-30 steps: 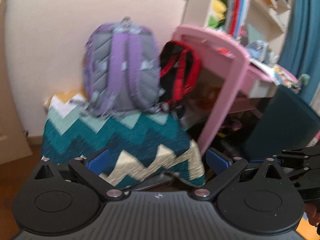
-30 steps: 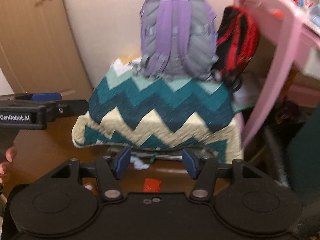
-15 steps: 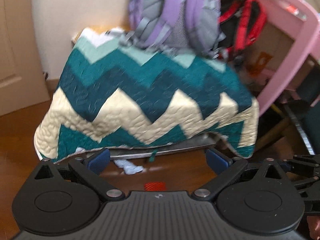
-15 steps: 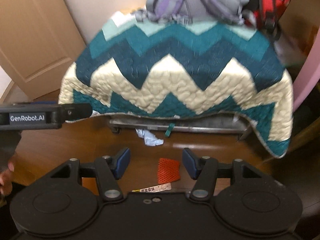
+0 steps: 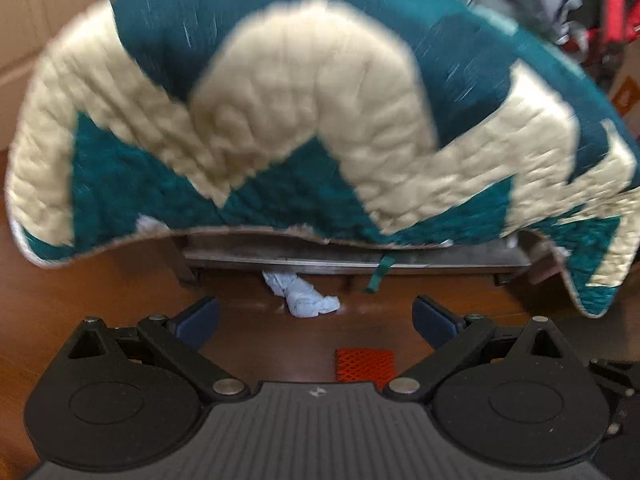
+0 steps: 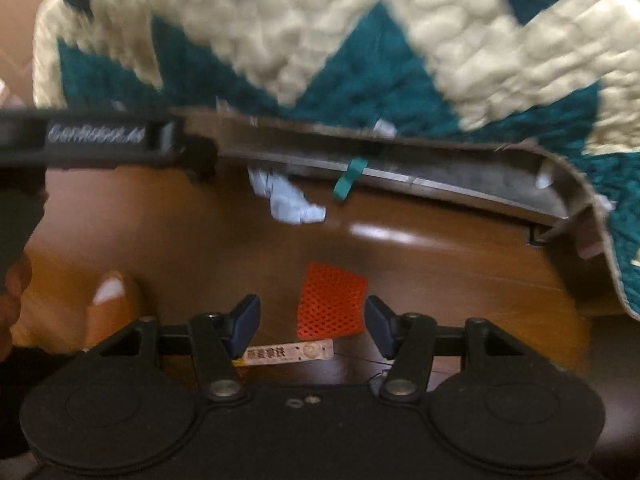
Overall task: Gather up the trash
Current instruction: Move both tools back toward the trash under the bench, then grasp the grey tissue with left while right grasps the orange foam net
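Both grippers had dropped toward the floor (image 6: 440, 248); right gripper (image 6: 312, 322) jaws stood apart over the orange mesh scrap (image 6: 330, 304), left gripper (image 5: 316, 316) jaws apart near the crumpled tissue (image 5: 306, 300).

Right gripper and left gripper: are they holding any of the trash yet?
No. The right gripper is open above the orange mesh piece, and the left gripper is open near the crumpled tissue. Nothing is held.

Left gripper (image 5: 316, 316) fingers spread, empty; right gripper (image 6: 312, 322) fingers spread, empty, pitched down.
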`<action>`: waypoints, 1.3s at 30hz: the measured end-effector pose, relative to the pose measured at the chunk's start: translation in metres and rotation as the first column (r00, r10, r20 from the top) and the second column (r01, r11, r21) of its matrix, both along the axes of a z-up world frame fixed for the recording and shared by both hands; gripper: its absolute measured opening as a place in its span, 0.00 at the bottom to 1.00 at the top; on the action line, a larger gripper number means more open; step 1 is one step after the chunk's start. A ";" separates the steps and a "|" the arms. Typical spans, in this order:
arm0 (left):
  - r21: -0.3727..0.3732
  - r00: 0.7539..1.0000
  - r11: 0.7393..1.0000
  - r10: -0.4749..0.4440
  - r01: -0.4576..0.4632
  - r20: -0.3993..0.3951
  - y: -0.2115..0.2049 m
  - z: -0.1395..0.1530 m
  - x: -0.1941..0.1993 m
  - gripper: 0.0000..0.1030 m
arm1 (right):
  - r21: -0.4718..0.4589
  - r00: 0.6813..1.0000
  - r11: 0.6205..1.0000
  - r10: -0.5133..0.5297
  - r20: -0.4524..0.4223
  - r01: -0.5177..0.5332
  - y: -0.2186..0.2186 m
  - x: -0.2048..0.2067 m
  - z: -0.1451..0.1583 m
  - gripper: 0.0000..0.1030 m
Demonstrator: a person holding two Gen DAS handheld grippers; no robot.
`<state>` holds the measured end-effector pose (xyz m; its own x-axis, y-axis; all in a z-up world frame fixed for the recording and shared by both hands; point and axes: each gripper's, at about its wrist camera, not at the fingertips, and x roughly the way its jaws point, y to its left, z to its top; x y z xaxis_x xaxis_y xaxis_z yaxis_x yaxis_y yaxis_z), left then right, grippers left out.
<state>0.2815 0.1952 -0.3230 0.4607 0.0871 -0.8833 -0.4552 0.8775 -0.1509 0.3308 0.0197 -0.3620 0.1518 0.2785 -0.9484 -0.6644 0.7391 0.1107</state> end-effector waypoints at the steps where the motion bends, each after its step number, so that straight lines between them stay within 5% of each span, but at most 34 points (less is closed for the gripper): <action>1: -0.009 1.000 1.000 0.003 -0.003 -0.013 0.001 -0.011 0.005 1.00 | -0.009 1.000 1.000 0.011 -0.014 -0.011 0.003 0.002 -0.011 0.55; 13: -0.100 0.986 0.990 0.087 -0.102 -0.139 0.018 -0.145 0.049 0.99 | -0.091 0.987 0.992 0.075 -0.143 -0.089 0.025 0.026 -0.132 0.55; 22: -0.099 0.982 0.988 0.099 -0.116 -0.162 0.028 -0.216 0.074 0.99 | -0.130 0.983 0.981 0.125 -0.135 -0.143 0.038 0.031 -0.188 0.55; 39: -0.181 0.978 0.971 0.123 -0.154 -0.170 0.034 -0.254 0.081 0.34 | -0.214 0.982 0.959 0.182 -0.041 -0.187 0.050 0.007 -0.201 0.49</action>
<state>0.3625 0.2296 -0.5773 0.3112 -0.0382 -0.9496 -0.6015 0.7657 -0.2279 0.3380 0.0701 -0.5626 0.0964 0.0881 -0.9914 -0.7909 0.6115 -0.0225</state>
